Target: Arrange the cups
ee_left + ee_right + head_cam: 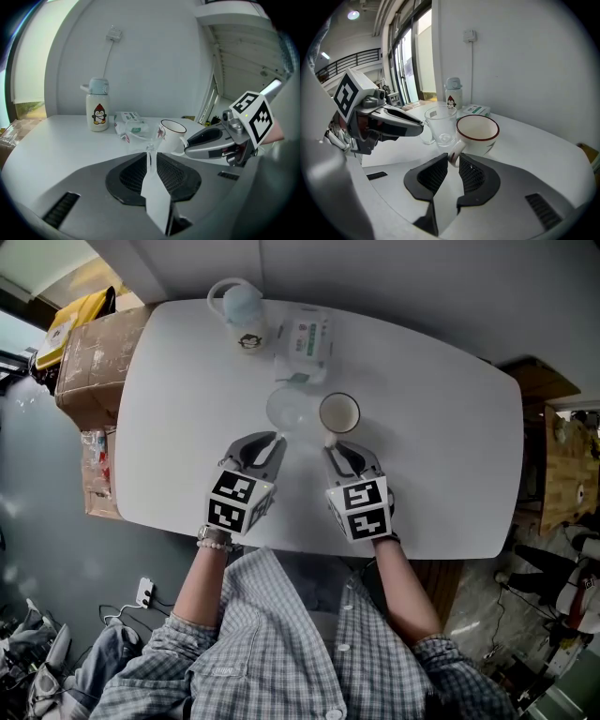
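Two cups sit side by side near the middle of the white table (441, 427), and I have one in each gripper. My left gripper (150, 157) has its jaws pressed together on the thin handle of the clear glass cup (140, 133), which stands upright on the tabletop. My right gripper (452, 161) pinches the handle of the white mug (477, 133) between its ribbed pads; the mug has a dark red rim, stands upright and looks empty from above. In the head view the glass cup is on the left and the mug just beside it on the right. They are very close, but I cannot tell whether they touch. Both handles point back toward me. Beyond the cups, toward the far edge of the table, a small packet (306, 338) with green print lies flat, and to its left stands a pale bottle (244, 313) with a penguin picture on it. A cardboard box (94, 357) sits off the table's left end.
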